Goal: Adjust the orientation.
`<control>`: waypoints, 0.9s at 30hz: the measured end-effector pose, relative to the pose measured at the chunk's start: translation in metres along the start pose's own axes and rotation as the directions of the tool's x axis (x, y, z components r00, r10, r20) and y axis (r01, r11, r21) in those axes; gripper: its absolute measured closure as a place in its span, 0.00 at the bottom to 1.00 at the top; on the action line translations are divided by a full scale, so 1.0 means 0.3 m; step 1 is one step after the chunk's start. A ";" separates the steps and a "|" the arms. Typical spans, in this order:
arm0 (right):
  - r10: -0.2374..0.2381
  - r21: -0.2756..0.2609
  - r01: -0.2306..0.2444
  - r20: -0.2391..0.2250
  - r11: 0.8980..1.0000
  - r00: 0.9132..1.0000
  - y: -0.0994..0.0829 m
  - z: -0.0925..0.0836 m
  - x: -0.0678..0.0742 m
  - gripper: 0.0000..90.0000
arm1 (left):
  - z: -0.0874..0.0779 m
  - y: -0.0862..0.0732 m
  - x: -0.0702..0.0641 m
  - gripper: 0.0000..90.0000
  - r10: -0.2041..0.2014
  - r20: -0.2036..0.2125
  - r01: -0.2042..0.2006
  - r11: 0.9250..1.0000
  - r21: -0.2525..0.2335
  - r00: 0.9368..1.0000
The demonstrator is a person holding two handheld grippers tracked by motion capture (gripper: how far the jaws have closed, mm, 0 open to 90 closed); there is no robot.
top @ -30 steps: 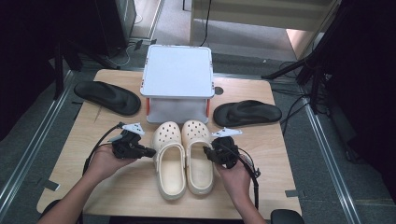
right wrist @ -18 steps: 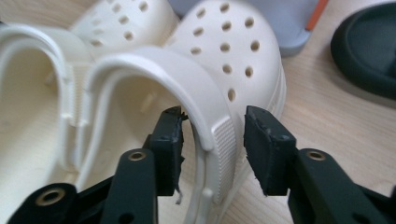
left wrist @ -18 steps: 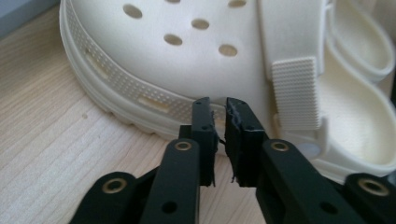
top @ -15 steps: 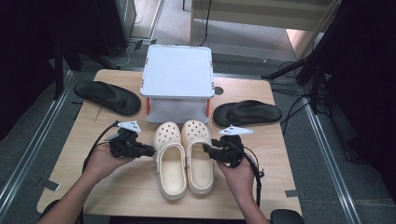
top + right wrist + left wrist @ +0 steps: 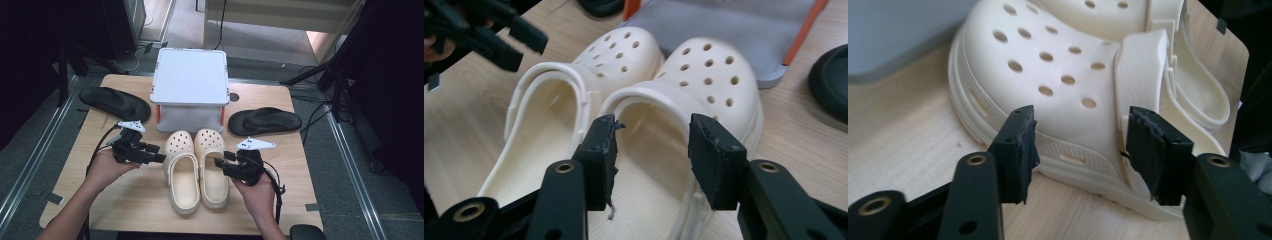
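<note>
cream foam clogs (image 5: pixel 196 167), a perforated pair with heel straps, are sitting side by side near the middle of the pale wooden table (image 5: pixel 150 207), toes pointing toward its far edge and almost touching the front of the grey plastic box with a white lid and orange latches (image 5: pixel 190 90). compared with a second ago, both pairs of jaws have just been opening, and both hands are sitting a little higher and further out from the shoes than they were; the clogs themselves are lying just where they were. that reads as a release: the pair is looking placed and lined up, and this step is probably finishing.

the left clog (image 5: pixel 1048 85) is showing a rounded toe dotted with holes, a ribbed sole edge and its strap swung over the instep; the right clog (image 5: pixel 694 100) is showing its open heel cup. both are looking clean, soft and upright on their soles.

the left gripper (image 5: pixel 155 156) is hovering just beside the left clog's outer side, jaws spread and touching nothing, the shoe lying beyond the pads rather than between them. the right gripper (image 5: pixel 222 164) is hovering at the right clog's outer side, jaws likewise spread wide above the heel opening, pinching nothing.

further out, one black rubber flip-flop (image 5: pixel 114 102) is lying near the table's far left corner and another black flip-flop (image 5: pixel 265 121) toward the right edge.
</note>
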State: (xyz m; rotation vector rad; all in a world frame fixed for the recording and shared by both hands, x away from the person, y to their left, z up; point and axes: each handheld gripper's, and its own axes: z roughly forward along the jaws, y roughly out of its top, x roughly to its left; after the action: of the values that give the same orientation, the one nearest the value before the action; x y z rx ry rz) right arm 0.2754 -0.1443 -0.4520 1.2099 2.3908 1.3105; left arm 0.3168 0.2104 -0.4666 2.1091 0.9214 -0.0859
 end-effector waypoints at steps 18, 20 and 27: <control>-0.029 0.052 0.031 -0.035 0.998 0.999 -0.034 0.048 0.048 0.58 | -0.053 0.081 0.011 0.46 0.066 -0.005 -0.066 0.997 -0.050 0.998; -0.028 0.047 0.030 -0.037 0.998 0.999 -0.037 0.051 0.050 0.58 | -0.059 0.091 0.014 0.49 0.057 -0.008 -0.057 0.997 -0.050 0.998; -0.023 0.058 0.026 -0.049 0.998 0.999 -0.043 0.069 0.061 0.57 | -0.085 0.141 0.026 0.62 0.053 -0.027 -0.054 0.998 -0.038 0.998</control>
State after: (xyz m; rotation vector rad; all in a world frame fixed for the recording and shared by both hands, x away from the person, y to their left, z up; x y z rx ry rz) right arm 0.2657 -0.1218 -0.4702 1.1730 2.4860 1.2858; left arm 0.3433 0.2160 -0.4245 2.1019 0.8744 -0.0136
